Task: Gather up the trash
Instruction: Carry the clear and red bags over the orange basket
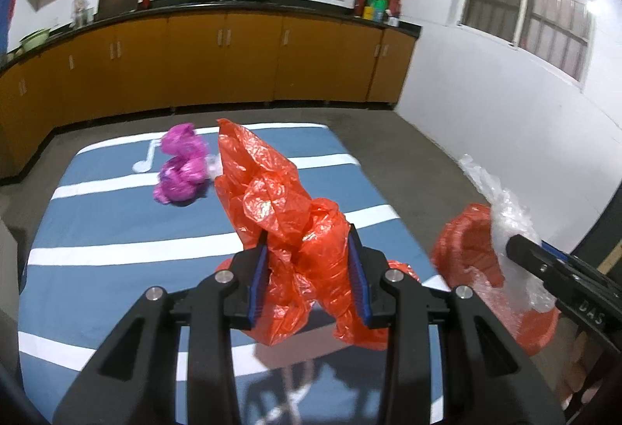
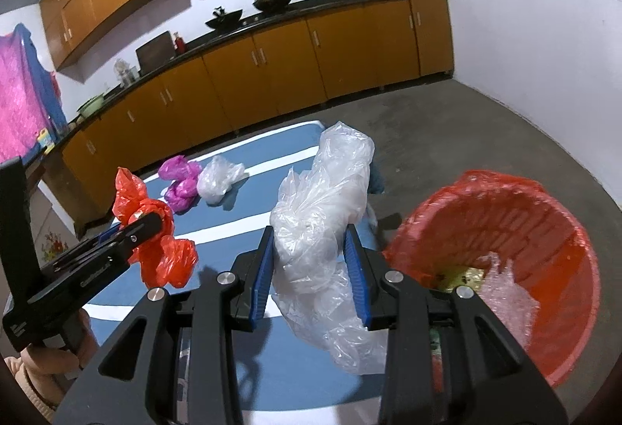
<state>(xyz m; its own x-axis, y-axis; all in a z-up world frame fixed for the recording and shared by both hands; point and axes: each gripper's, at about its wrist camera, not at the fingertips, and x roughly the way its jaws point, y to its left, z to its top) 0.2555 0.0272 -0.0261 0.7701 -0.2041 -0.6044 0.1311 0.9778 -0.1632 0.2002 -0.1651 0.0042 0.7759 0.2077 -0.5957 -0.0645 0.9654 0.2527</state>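
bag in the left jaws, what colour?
Red-orange crinkled plastic bag, clamped in the left gripper. Clearest in the left wrist view.

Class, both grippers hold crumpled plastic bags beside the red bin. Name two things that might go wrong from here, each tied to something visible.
1. The clear bag in the right gripper billows well beyond the fingers; it may snag on the rim of the red bin and spill out.
2. The red bag in the left gripper trails loosely and may slip free onto the blue mat.
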